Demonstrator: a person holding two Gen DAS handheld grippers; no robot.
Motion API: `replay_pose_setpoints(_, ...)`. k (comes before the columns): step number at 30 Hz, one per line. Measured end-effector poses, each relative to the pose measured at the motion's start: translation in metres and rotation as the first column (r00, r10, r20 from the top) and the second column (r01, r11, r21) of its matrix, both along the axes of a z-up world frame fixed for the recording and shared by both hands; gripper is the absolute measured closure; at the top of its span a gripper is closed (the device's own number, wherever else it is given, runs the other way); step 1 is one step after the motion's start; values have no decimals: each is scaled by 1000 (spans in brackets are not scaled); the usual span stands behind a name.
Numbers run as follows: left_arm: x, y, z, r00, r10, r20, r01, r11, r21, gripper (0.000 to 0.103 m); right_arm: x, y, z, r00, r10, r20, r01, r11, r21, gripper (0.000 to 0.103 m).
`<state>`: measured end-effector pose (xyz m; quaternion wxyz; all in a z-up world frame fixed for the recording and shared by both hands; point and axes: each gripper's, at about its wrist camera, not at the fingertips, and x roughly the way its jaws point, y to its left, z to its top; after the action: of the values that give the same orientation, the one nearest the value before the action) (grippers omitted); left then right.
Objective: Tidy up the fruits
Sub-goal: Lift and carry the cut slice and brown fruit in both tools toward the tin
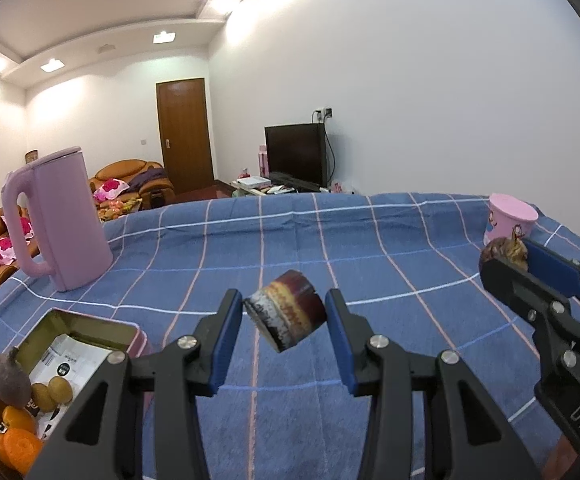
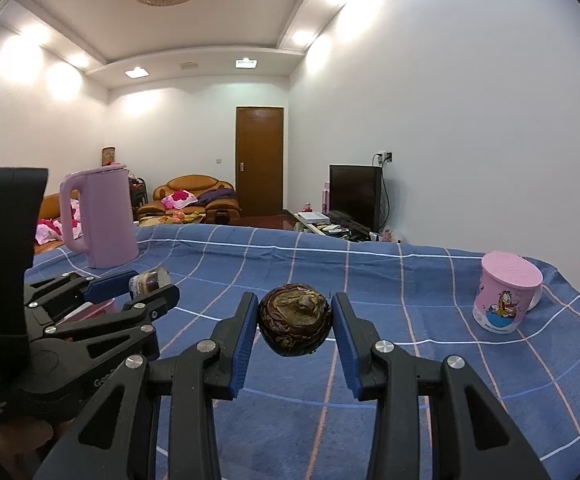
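Observation:
My left gripper (image 1: 284, 314) is shut on a dark red cylindrical fruit piece (image 1: 287, 314) with a yellow band, held above the blue checked cloth. It also shows at the left of the right wrist view as the left gripper (image 2: 151, 284) with that piece (image 2: 149, 280). My right gripper (image 2: 294, 320) is shut on a round, wrinkled dark brown fruit (image 2: 294, 318), also off the cloth. In the left wrist view the right gripper (image 1: 508, 258) holds the brown fruit (image 1: 504, 250) at the far right. An open metal tin (image 1: 97, 326) at lower left holds a fuzzy kiwi (image 1: 7, 380), small yellow-green fruits (image 1: 53, 392) and orange pieces (image 1: 15, 438).
A tall pink kettle (image 1: 61, 216) (image 2: 101, 216) stands at the table's far left. A pink cartoon mug (image 1: 510, 218) (image 2: 506, 294) sits at the far right near the edge. The blue checked cloth (image 1: 330, 240) covers the table; sofas, a door and a television lie beyond.

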<state>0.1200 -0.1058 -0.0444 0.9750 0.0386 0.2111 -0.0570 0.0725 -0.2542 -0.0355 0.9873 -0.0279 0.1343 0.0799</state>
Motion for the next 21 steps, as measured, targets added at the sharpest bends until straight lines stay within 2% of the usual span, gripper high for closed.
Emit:
replay_pose_setpoints(14, -17, 33, 0, 999, 42, -30, -42, 999, 6, 58, -7, 32, 3, 997, 79, -13, -79, 997, 3, 63)
replay_pose_setpoints(21, -29, 59, 8, 997, 82, -5, -82, 997, 5, 58, -3, 59, 4, 990, 140, -19, -140, 990, 2, 63)
